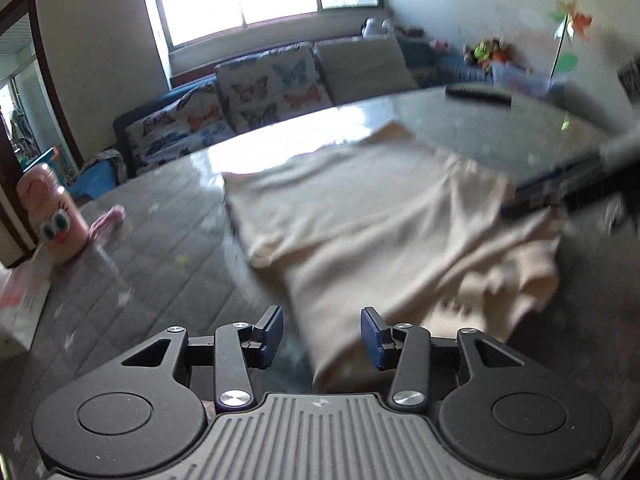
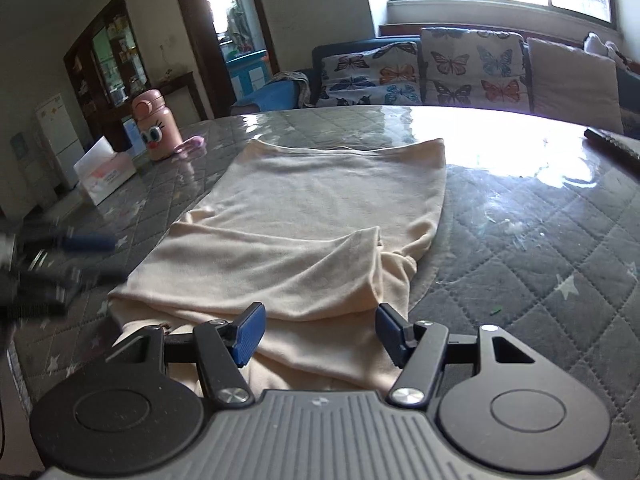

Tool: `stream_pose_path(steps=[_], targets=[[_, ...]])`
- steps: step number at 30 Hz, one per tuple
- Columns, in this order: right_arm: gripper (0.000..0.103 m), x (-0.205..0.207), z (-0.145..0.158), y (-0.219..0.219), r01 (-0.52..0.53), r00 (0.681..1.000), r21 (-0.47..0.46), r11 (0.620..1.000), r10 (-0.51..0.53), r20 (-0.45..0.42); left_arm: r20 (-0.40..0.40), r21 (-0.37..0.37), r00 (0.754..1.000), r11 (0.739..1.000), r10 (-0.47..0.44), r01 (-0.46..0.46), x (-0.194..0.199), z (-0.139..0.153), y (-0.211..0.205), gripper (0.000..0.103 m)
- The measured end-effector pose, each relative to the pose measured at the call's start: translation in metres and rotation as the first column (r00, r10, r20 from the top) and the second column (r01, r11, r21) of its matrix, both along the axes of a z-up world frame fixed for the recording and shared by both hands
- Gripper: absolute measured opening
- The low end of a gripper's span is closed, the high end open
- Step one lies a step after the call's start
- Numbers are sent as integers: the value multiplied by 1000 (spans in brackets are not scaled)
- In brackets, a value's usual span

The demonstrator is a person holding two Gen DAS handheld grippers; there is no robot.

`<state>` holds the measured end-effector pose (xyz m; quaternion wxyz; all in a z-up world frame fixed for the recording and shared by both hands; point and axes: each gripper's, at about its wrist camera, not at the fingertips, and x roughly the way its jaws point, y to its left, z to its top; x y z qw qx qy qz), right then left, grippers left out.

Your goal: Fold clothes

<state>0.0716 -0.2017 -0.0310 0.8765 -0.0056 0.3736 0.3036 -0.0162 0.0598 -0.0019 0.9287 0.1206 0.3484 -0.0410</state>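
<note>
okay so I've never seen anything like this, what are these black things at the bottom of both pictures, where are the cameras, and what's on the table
Each picture comes from a camera mounted on a hand-held claw, looking forward along its two blue-padded fingers. A person holds one claw in each hand. The left claw and the right claw are both open and hold nothing. On the quilted table lies a cream garment, partly folded. A pink bottle with a cartoon face and a white box stand at the table's far left.

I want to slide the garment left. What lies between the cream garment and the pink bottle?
In the right wrist view, only bare quilted table cover lies between the cream garment and the pink bottle; a pink strap rests beside the bottle.
</note>
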Motion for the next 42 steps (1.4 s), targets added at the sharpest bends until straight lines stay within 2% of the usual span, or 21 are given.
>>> stream_pose_path(steps=[4,6,8,11,19,22,24,26,32,39,42], targets=[[50,9,-3,2,29,999,14,999,-29,-20,21,28,1000,999,-18,17,-6,-8,-1,46],[41,11,-2,2,45,999,13,999,-45,-19,30,43,999,998,-36,35,-6,-11,-5,46],[23,13,-1,2,61,998,11,998,-61,-17,35,57,998,997,-55,52,-8,-13,-7,42],[13,14,0,1,79,997,10,997,-79,-16,45,83,995,993,-87,83,-10,-16,-11,37],[9,10,15,4,75,997,12,997,-75,15,67,139,987,981,-143,133,-17,-17,-18,36],[9,7,24,8,60,997,15,998,-60,40,76,162,987,978,-143,129,-16,-19,-19,25],[9,6,29,10,55,997,20,998,-56,51,86,167,987,978,-137,121,-15,-19,-19,8],[9,4,34,11,53,997,27,998,-54,63,98,172,987,979,-129,111,-15,-19,-18,5],[8,-10,45,4,51,995,47,998,-54,81,161,133,986,991,-46,24,-26,-2,-1,4],[11,-18,8,-2,27,999,-69,997,-31,-44,73,130,996,990,-60,51,-35,-17,3,7],[13,-22,15,-7,23,999,-74,997,-24,-21,53,96,997,994,-49,44,-38,-10,13,8]])
